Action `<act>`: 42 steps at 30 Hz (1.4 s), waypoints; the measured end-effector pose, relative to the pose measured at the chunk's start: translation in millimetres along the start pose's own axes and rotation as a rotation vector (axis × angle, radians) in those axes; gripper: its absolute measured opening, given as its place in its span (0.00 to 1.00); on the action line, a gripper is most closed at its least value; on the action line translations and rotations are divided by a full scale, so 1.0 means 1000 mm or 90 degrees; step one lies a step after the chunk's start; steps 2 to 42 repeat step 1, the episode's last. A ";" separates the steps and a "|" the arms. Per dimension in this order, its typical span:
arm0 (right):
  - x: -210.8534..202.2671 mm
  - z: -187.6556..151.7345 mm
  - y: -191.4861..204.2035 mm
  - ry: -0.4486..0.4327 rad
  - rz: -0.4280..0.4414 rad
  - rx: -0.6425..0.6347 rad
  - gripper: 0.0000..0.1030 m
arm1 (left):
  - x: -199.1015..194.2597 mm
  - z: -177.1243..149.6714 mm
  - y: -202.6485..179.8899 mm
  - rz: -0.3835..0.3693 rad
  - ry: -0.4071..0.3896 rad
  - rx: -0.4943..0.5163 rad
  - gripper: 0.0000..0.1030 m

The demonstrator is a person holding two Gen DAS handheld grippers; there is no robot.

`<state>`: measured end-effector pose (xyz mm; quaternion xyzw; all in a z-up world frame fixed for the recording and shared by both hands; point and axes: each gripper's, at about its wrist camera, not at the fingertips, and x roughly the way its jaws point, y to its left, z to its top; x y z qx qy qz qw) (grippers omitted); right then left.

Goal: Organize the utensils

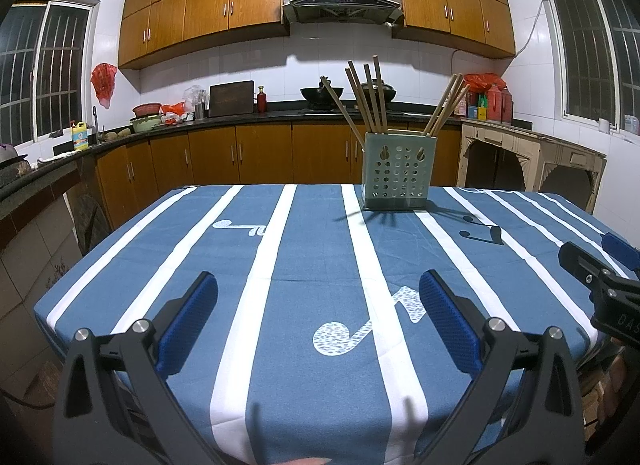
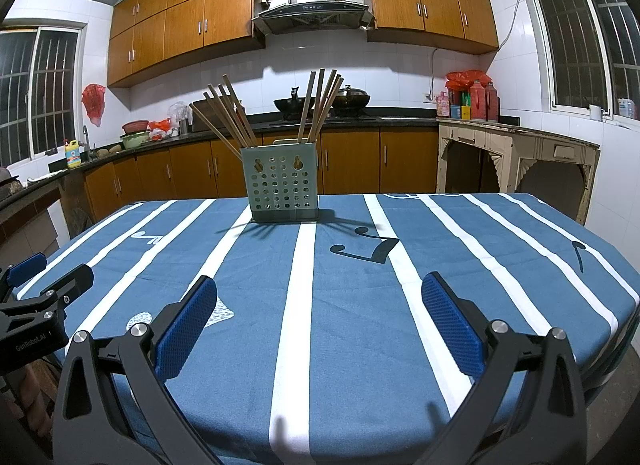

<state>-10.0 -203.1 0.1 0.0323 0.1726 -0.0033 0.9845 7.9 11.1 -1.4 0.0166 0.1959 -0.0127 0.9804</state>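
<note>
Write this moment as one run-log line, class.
left gripper: open, empty | right gripper: open, empty | chopsticks: upright in holder | holder: on far side of tablecloth | contact: none

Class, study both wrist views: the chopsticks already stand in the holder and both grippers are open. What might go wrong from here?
1. The chopsticks fan outward well above the holder; a gripper reaching in may knock some out or tip the holder.
2. The tablecloth could slide if a finger drags on it, shifting the holder.
3. The left gripper and right gripper sit side by side and might collide.
</note>
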 end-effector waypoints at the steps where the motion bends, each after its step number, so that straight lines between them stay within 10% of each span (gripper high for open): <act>1: 0.000 0.000 0.000 0.000 0.000 0.000 0.98 | 0.000 -0.001 0.000 -0.001 0.001 -0.001 0.96; 42: 0.000 0.000 0.000 0.000 0.000 0.000 0.98 | 0.000 -0.001 0.000 -0.001 0.001 -0.001 0.96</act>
